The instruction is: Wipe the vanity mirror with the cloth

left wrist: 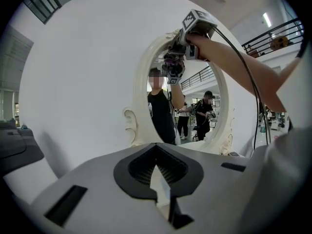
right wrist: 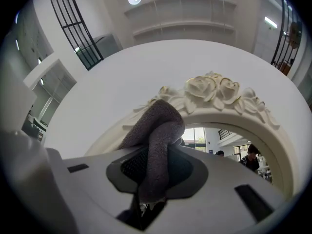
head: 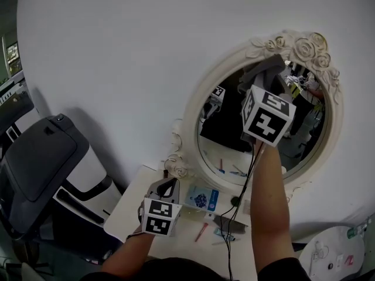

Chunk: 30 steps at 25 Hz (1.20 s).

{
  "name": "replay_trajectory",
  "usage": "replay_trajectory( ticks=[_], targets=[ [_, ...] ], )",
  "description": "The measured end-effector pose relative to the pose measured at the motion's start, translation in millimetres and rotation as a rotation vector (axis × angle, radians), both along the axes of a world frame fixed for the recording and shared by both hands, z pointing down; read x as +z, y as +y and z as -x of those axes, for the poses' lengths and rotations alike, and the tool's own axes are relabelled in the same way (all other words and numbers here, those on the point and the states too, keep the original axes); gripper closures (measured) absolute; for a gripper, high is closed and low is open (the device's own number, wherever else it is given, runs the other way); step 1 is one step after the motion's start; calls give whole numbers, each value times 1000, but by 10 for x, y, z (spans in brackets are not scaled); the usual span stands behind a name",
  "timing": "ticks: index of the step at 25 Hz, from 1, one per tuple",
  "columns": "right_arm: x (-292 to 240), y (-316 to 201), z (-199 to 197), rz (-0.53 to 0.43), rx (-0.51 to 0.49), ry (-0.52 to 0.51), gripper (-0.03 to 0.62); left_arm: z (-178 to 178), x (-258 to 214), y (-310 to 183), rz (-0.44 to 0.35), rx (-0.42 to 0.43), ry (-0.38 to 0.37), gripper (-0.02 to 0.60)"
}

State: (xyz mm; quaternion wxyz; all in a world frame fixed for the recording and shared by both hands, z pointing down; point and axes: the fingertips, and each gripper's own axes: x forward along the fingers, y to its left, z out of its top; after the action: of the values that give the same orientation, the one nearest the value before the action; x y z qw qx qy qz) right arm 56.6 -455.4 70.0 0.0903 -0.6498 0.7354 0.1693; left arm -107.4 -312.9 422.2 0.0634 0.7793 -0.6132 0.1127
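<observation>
- The right gripper (right wrist: 155, 178) was raised to the top of the vanity mirror (head: 229, 142), its jaws clamped on a grey cloth (right wrist: 158, 135).
- The cloth bulged out past the jaws in a folded loop, against the mirror's upper edge just below the rose carving (right wrist: 214, 89) on the white frame.
- The left gripper (left wrist: 159, 182) was held low over the white tabletop (head: 133, 208), in front of the mirror's lower left rim, with its jaws closed and nothing between them.
- A blue-and-white packet (head: 202, 198) lay on the tabletop near the mirror's foot, just beside the left gripper.
- The mirror leaned against a white wall (head: 117, 57).
</observation>
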Motion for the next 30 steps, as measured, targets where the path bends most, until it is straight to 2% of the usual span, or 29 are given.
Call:
replay_trajectory(
  ticks=[4, 8, 13, 20, 26, 30],
  targets=[
    [282, -27, 407, 34, -45, 54, 505, 263, 38, 61, 5, -59, 20, 581],
    [670, -53, 800, 71, -82, 155, 507, 386, 88, 91, 17, -87, 35, 581],
    [730, -66, 754, 65, -40, 268, 500, 291, 78, 41, 16, -64, 41, 581],
    [459, -37, 76, 68, -18, 202, 496, -73, 91, -52, 23, 23, 27, 581],
    [172, 43, -1038, 46, 61, 21, 494, -363, 147, -135, 42, 90, 30, 581],
    [242, 106, -1735, 54, 148, -88, 494, -551, 175, -186, 49, 136, 26, 581]
  ],
)
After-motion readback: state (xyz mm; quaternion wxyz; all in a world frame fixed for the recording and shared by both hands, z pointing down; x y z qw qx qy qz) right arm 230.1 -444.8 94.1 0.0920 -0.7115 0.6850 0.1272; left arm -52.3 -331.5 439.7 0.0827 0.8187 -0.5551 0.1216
